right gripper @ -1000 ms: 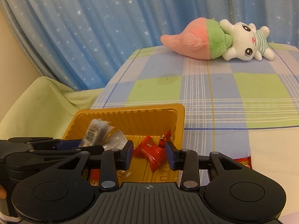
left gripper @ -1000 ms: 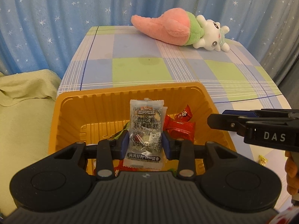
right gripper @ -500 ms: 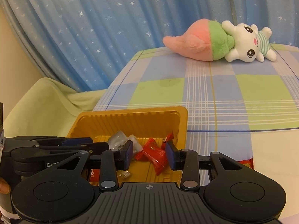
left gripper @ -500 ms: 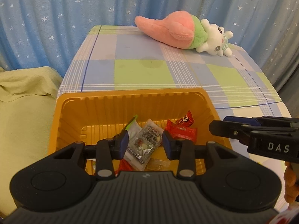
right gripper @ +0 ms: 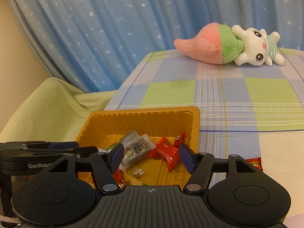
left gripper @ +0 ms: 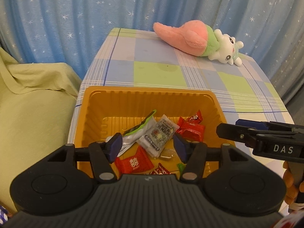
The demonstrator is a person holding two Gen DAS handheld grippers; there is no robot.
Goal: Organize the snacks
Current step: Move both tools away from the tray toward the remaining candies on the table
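An orange plastic tray (left gripper: pixel 144 96) sits at the near left corner of the checked table; it also shows in the right wrist view (right gripper: pixel 144 112). Several wrapped snacks lie in it: a grey nut packet (left gripper: pixel 158 134), red candies (left gripper: pixel 190 129) and a green-edged packet (left gripper: pixel 140 126). My left gripper (left gripper: pixel 148 146) is open and empty above the tray's near side. My right gripper (right gripper: pixel 151 154) is open and empty above the tray's near right part. A red snack packet (right gripper: pixel 254 162) lies on the table right of the tray.
A pink, green and white plush toy (left gripper: pixel 197 40) lies at the table's far side, also in the right wrist view (right gripper: pixel 228 44). A pale green cloth (left gripper: pixel 34 102) covers something left of the table. Blue starred curtains hang behind.
My left gripper opened and let go of the grey nut packet, which now lies in the tray. Both grippers drew back and up a little.
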